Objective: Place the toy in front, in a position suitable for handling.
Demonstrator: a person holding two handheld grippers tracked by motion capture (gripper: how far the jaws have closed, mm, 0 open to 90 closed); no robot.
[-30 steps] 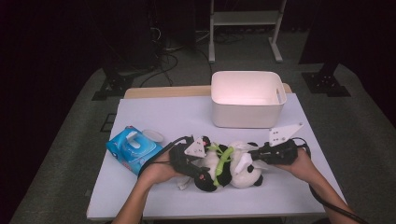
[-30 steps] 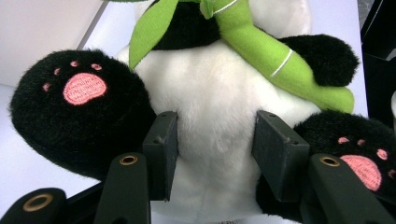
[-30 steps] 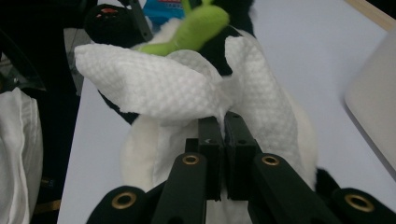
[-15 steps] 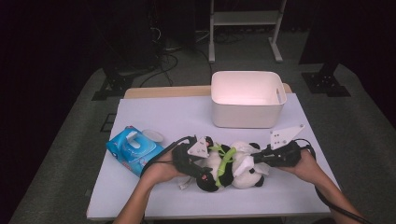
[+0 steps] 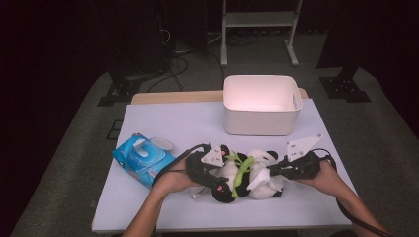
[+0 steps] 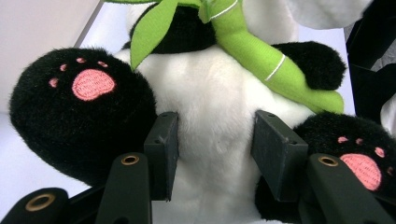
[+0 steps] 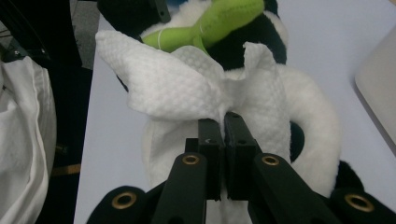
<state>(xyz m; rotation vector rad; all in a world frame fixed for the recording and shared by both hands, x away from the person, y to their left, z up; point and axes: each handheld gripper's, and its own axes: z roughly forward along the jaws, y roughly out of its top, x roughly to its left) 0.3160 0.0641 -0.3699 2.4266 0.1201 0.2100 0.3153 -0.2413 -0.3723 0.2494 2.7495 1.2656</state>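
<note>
A black and white plush panda [image 5: 242, 175] with a green bamboo stalk [image 5: 240, 173] lies on its back near the table's front edge. My left gripper [image 5: 220, 183] is shut on the panda's white belly [image 6: 215, 140], its pads pressed in between the two black feet. My right gripper [image 5: 269, 174] is shut on a white wet wipe [image 7: 187, 93], pinching it at a fold. The wipe [image 5: 259, 178] rests against the panda's head and body. The bamboo stalk [image 6: 252, 51] crosses the panda's chest.
A blue pack of wet wipes [image 5: 143, 159] with its lid flipped open lies left of the panda. A white plastic bin [image 5: 262, 104] stands at the back of the white table [image 5: 173, 123]. Dark floor and stands surround the table.
My right gripper with the wipe has shifted slightly left and down against the panda. The left gripper keeps its hold in place.
</note>
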